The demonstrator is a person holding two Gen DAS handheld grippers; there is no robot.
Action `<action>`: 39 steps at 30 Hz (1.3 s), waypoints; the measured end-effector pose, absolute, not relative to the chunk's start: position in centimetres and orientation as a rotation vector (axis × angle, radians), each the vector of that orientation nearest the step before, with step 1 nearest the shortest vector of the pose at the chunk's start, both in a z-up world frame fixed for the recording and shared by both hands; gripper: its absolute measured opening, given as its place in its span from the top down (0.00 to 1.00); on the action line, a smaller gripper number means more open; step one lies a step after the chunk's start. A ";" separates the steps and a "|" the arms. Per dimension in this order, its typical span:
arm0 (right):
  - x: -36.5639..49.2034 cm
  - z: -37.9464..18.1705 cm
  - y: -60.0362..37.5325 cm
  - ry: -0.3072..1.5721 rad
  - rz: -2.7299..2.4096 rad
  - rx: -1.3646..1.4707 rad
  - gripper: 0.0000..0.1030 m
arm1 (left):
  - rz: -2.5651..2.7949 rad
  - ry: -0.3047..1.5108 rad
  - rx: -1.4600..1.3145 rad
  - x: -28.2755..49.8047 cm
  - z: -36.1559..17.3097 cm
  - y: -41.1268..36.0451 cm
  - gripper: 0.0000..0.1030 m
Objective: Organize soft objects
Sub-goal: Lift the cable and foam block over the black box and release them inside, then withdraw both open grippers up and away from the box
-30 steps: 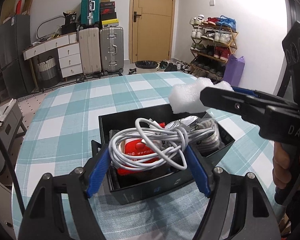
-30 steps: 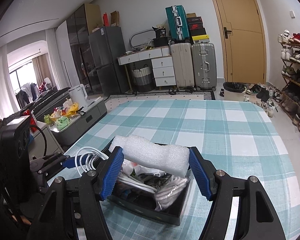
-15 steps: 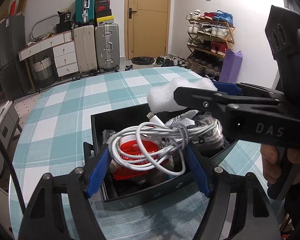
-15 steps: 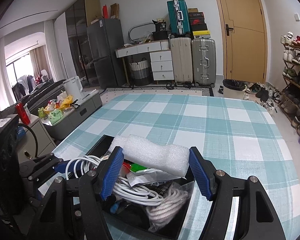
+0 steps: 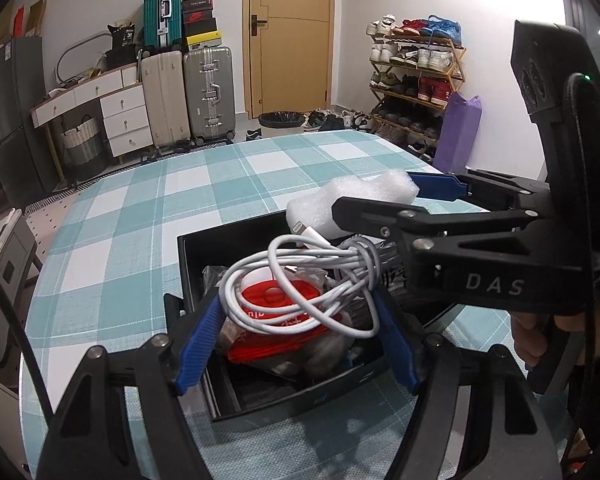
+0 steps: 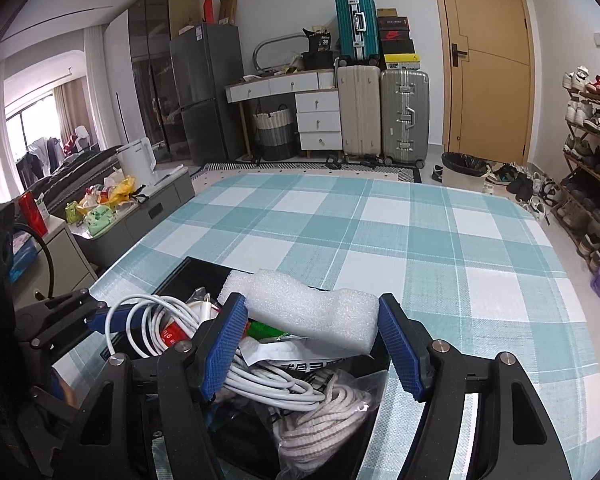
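A black open box [image 5: 196, 252] sits on the checked tablecloth, full of packets and cords. My left gripper [image 5: 296, 320] is shut on a coiled white cable [image 5: 312, 280] and holds it over the box, above a red packet [image 5: 276, 300]. My right gripper [image 6: 312, 340] is shut on a white foam block [image 6: 312, 312], held over the box's far side; it also shows in the left wrist view [image 5: 352, 200]. The cable shows at the left in the right wrist view [image 6: 148, 320]. A bagged striped cord [image 6: 320, 412] lies in the box [image 6: 196, 272].
The table [image 6: 380, 220] with the teal and white cloth stretches beyond the box. Suitcases [image 6: 384, 108], a drawer unit, a door and a shoe rack [image 5: 416, 76] stand around the room. A low cabinet with clutter [image 6: 108, 204] is left of the table.
Both grippers have come closer over the box. The foam block has moved down and in over the far side. The cable now hangs lower over the red packet.
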State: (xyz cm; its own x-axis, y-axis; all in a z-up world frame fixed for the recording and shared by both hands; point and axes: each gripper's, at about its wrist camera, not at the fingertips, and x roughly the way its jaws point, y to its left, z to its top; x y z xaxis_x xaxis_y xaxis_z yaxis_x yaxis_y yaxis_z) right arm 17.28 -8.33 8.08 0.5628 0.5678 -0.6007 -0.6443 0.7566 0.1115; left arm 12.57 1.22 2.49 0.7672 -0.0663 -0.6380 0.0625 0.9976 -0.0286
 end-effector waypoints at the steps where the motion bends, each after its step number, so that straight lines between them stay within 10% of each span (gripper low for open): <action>1: 17.3 8.0 -8.3 0.660 0.714 -0.128 0.34 | -0.070 0.693 -0.005 12.6 2.5 1.2 0.29; 18: 17.3 8.1 -9.6 0.657 0.711 -0.131 0.16 | -0.105 0.707 -0.039 12.0 2.8 1.7 0.28; 39: 11.2 10.4 -14.9 0.557 0.738 -0.096 0.01 | 0.034 0.560 -0.090 6.3 4.7 4.0 0.00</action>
